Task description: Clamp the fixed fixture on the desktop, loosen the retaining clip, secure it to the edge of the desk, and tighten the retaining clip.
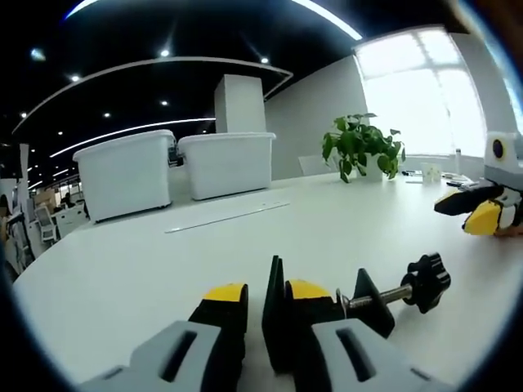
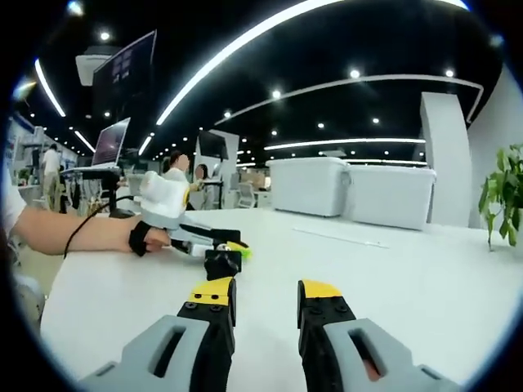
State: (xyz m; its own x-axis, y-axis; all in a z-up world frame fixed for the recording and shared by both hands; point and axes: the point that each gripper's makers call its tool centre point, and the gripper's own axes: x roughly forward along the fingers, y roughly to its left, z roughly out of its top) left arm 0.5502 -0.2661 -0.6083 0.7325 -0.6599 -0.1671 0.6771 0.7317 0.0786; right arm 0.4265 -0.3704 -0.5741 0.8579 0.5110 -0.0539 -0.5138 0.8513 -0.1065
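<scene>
A black screw clamp fixture (image 1: 274,314) lies on the white desk (image 1: 163,261), its threaded rod ending in a black knob (image 1: 426,282) to the right. My left gripper (image 1: 267,291) straddles one plate of the clamp. The right finger rests against that plate and a narrow gap shows at the left finger. From the right gripper view, the left gripper (image 2: 230,248) is held by a hand (image 2: 145,237), with the clamp (image 2: 221,264) at its tip. My right gripper (image 2: 266,292) hovers open over bare desk, with nothing between its fingers. It also shows as the right gripper (image 1: 472,211) at the far right.
Two white lidded bins (image 1: 124,173) (image 1: 227,163) stand at the back of the desk. A potted plant (image 1: 361,147) is at the back right, by the window. A long cover strip (image 1: 229,217) runs across the desk's middle. A laptop on a stand (image 2: 111,143) is beyond the desk.
</scene>
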